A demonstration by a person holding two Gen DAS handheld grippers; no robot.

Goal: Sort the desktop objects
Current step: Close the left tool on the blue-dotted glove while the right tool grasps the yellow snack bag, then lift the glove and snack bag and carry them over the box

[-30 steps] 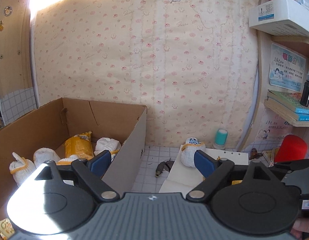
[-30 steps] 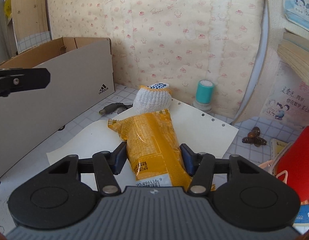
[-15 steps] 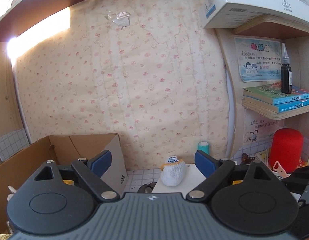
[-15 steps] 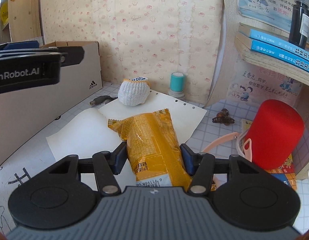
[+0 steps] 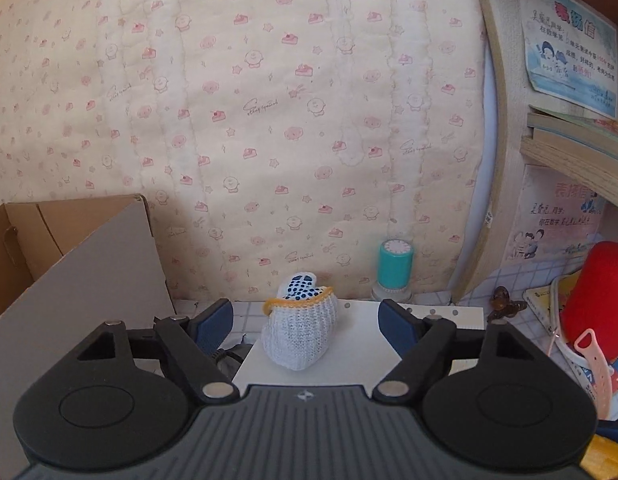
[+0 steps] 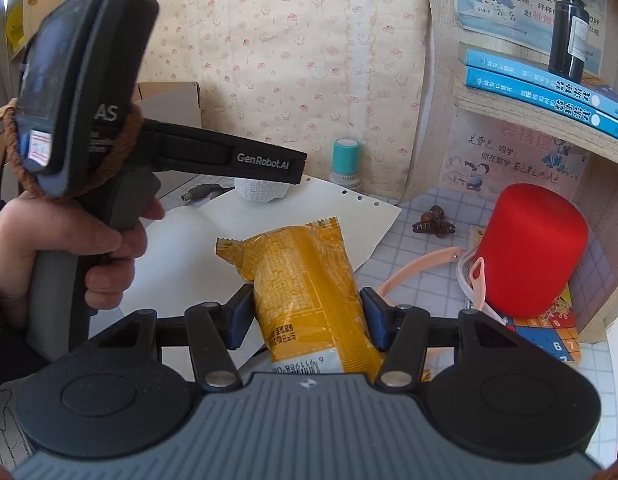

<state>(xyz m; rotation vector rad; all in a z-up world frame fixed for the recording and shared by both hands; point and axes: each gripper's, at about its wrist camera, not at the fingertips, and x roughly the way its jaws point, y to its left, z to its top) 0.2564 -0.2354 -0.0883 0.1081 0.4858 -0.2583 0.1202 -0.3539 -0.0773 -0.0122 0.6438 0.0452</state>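
My left gripper (image 5: 305,314) is open and empty, its blue pads on either side of a rolled white knitted glove (image 5: 299,330) with a yellow cuff that lies on white paper (image 5: 361,354). My right gripper (image 6: 309,314) is shut on a yellow snack packet (image 6: 309,280), held just above the paper (image 6: 181,256). In the right wrist view the left gripper's body (image 6: 109,128) fills the left side and hides most of the glove (image 6: 261,192). The cardboard box (image 5: 81,268) stands at the left.
A teal stamp (image 5: 395,266) stands by the wall behind the glove. A red cylinder (image 6: 533,256), pink strap, brown hair clip (image 6: 433,222) and booklets crowd the right. A shelf with blue books (image 6: 541,88) and a black bottle hangs above. A grey plug (image 6: 201,192) lies near the box.
My left gripper moved from over the box to the right and down, now straddling the white glove. My right gripper drew back and right with the packet still held.
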